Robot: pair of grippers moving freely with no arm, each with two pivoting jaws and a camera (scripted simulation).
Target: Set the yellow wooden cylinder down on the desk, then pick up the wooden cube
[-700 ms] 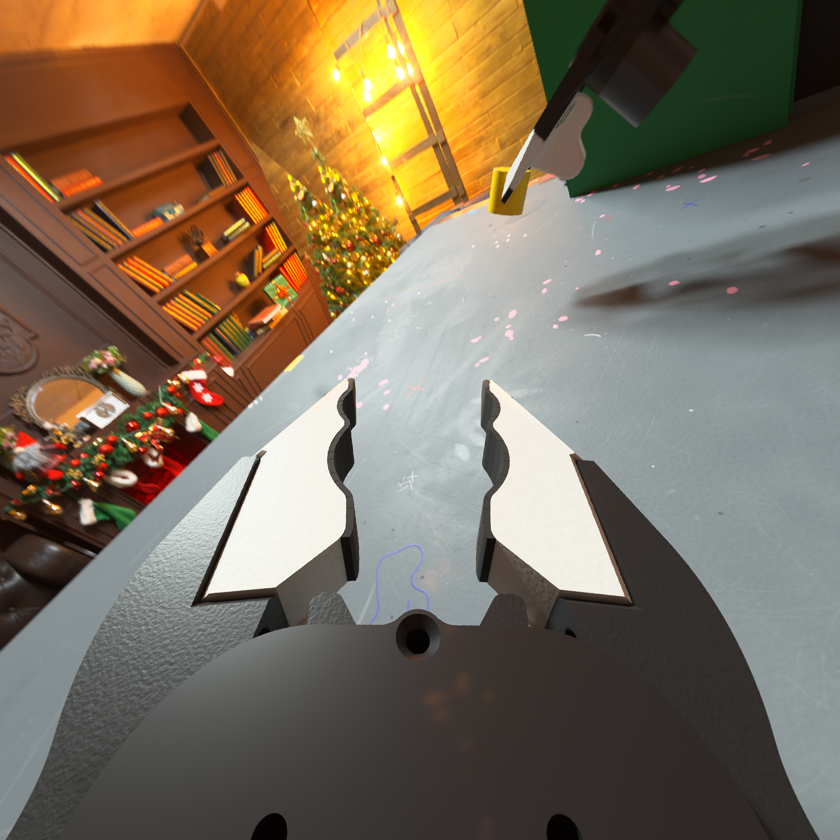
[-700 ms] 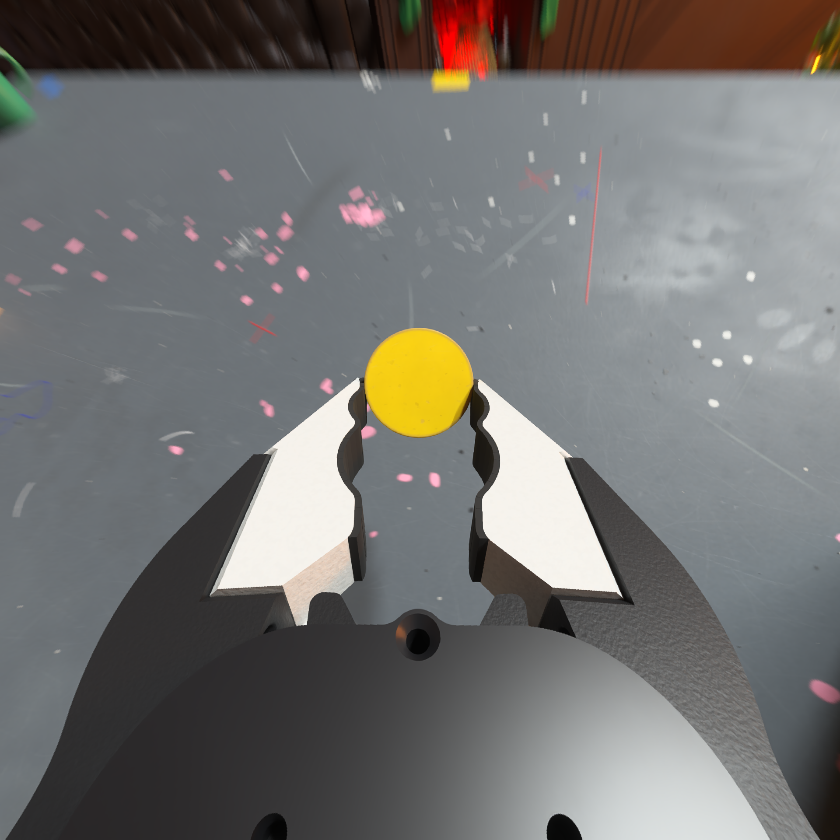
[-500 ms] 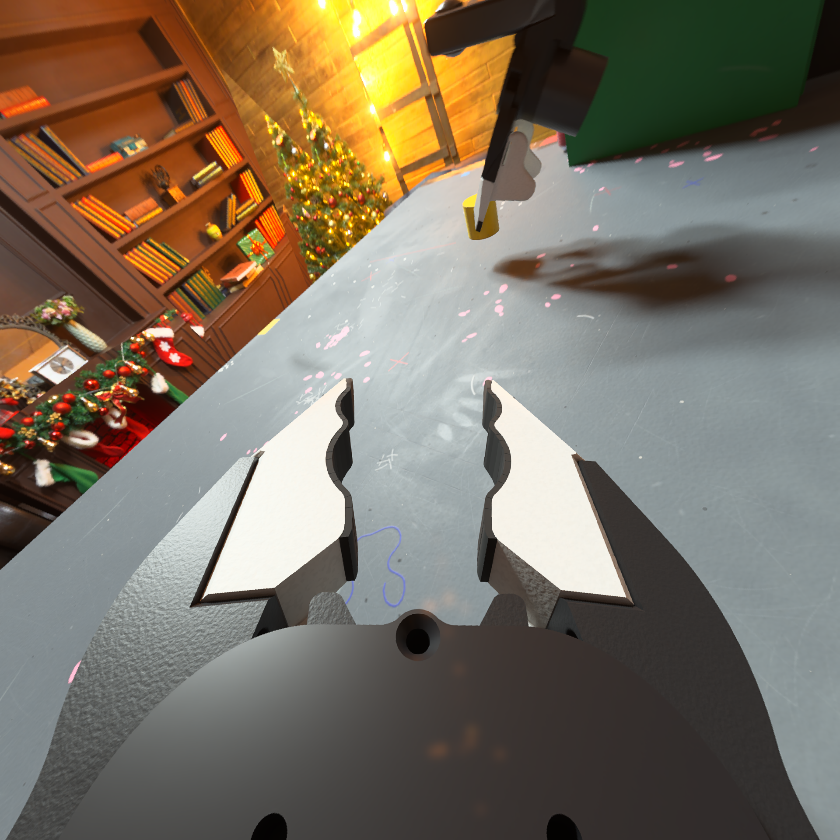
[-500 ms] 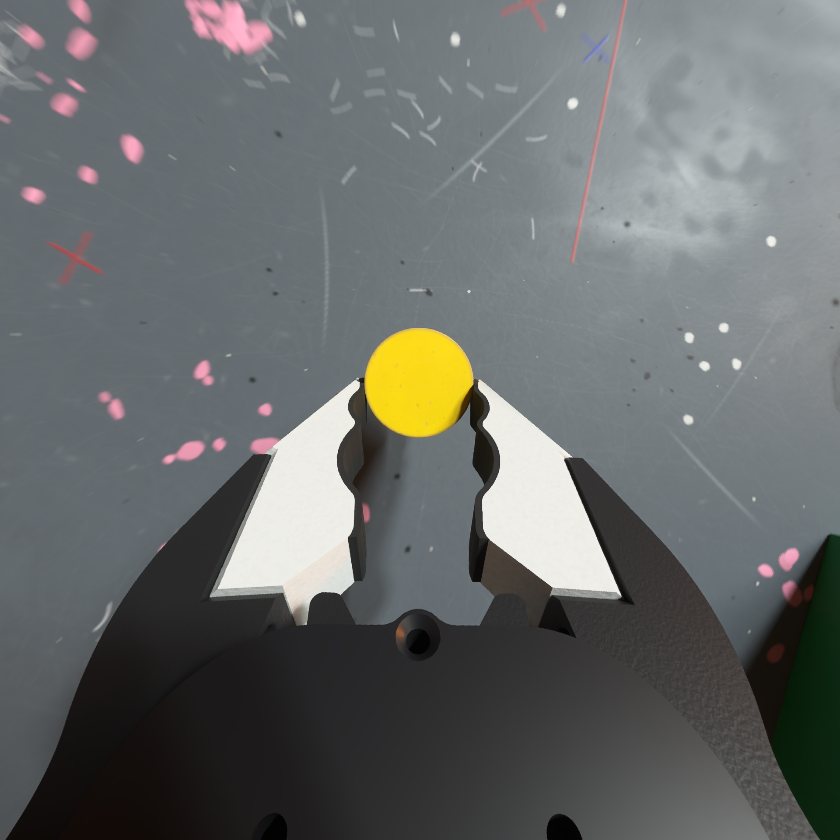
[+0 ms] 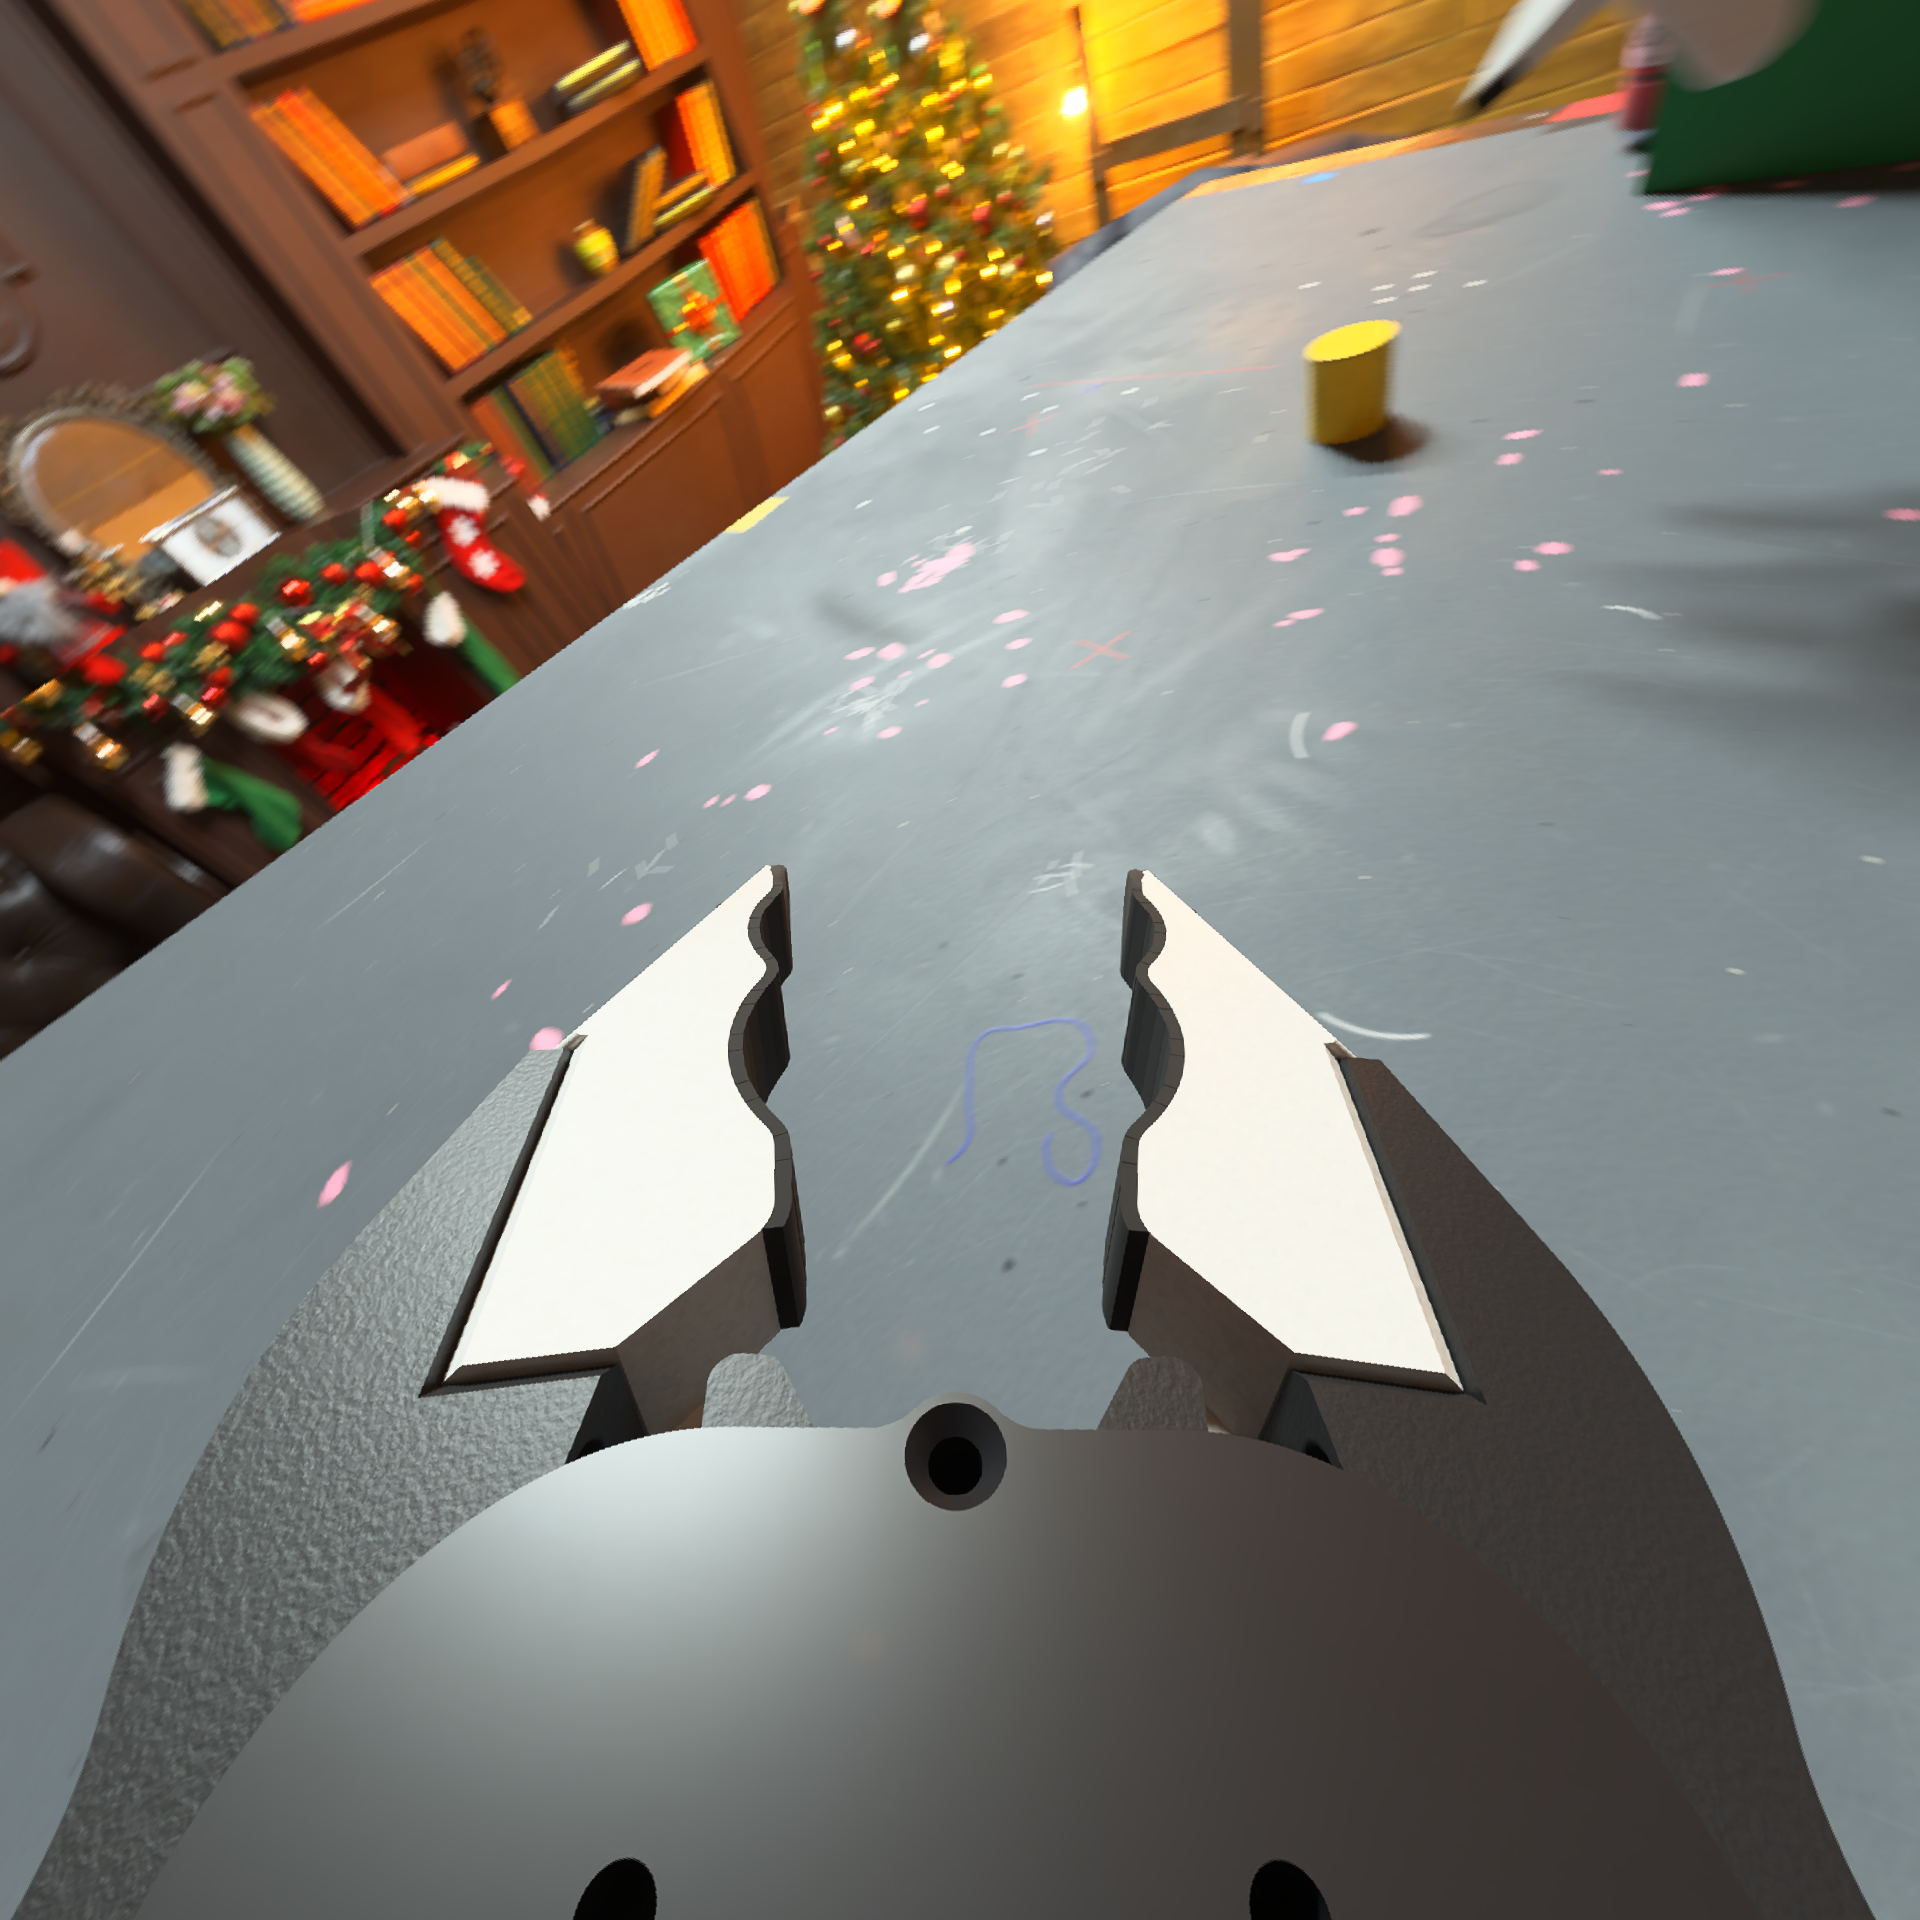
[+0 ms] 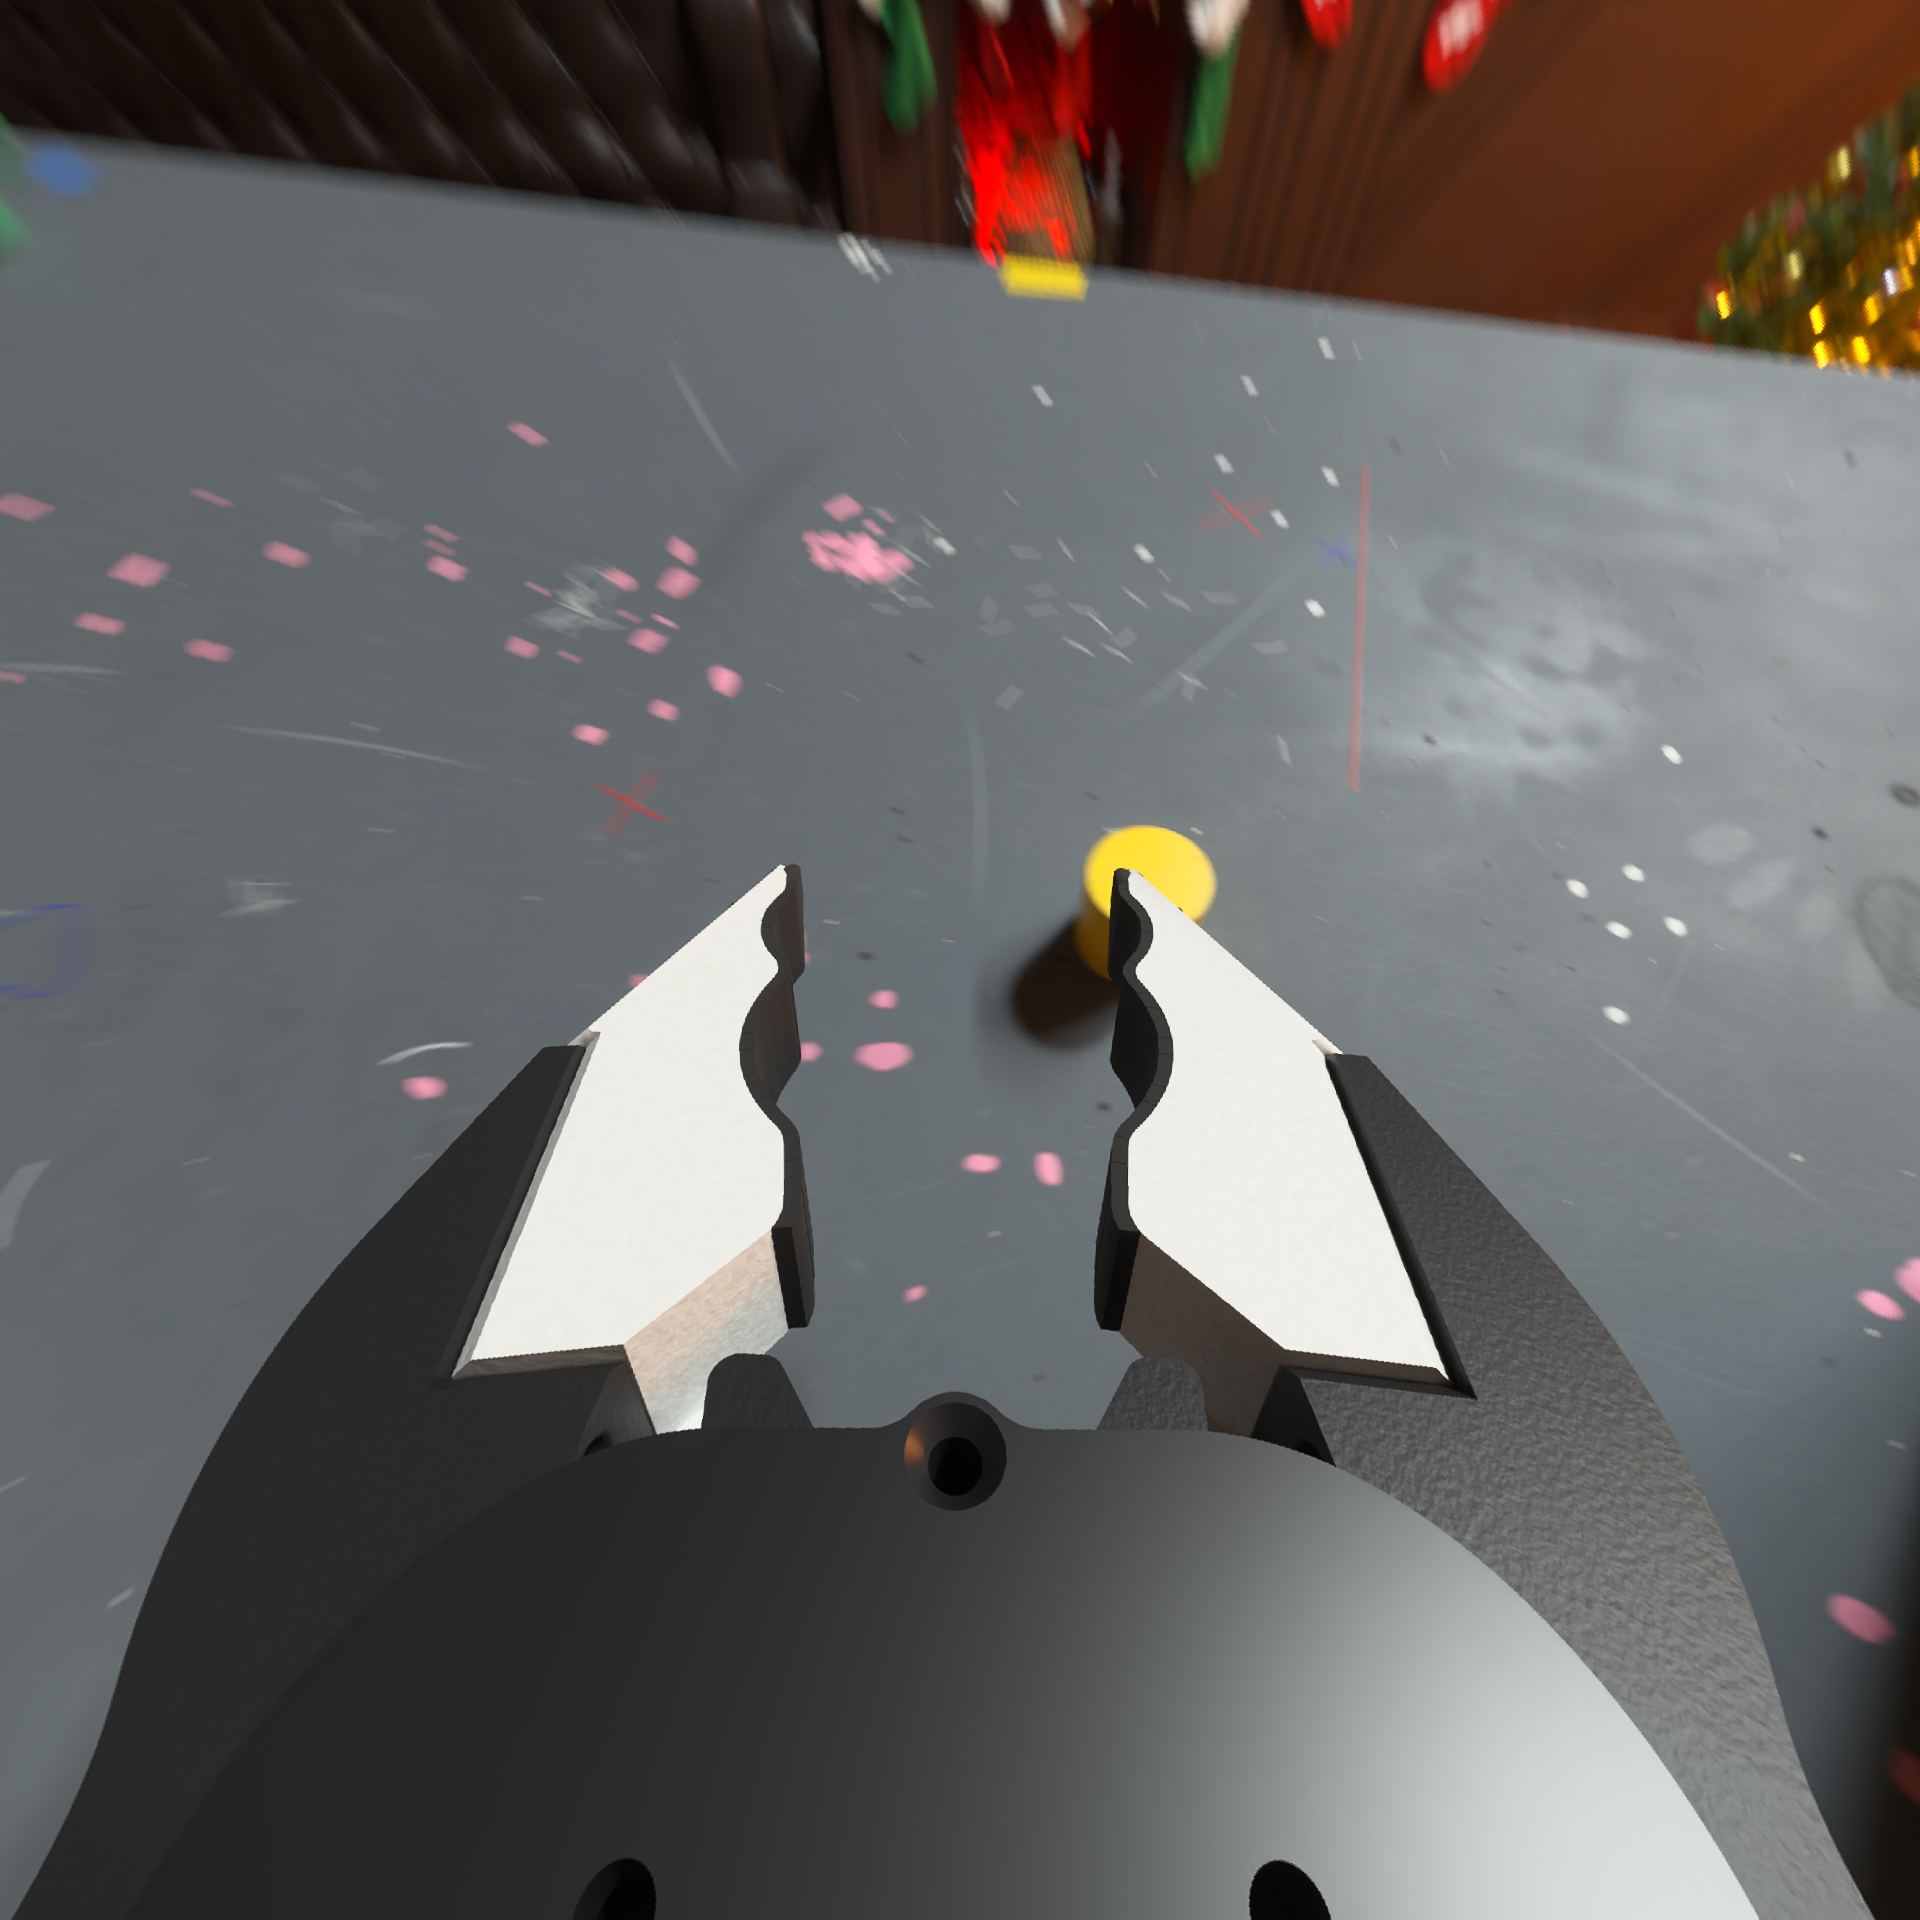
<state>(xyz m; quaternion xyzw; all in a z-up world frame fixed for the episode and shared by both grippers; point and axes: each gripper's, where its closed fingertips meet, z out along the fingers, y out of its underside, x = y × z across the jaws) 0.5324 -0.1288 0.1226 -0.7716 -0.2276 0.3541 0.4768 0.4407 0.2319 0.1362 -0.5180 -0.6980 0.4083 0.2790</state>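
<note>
Between the pale fingers of the right gripper [image 6: 956,883] there is now only bare grey desk [image 6: 416,831]: the jaws, which clasped the yellow wooden cylinder [image 6: 1143,883] half a second ago, stand wide apart and hold nothing. The cylinder stands upright on the desk just past the right-hand fingertip, which overlaps it in this view; whether they touch I cannot tell. I judge the first step done, so the cube is next, though no wooden cube shows in either view.

The left gripper [image 5: 956,888] hovers low over the desk, jaws equally wide and empty. Ahead of it lies open desk with only paint flecks, the cylinder [image 5: 1349,382] well apart. The desk's far edge runs diagonally left, and a green block [image 5: 1808,125] borders the far right corner.
</note>
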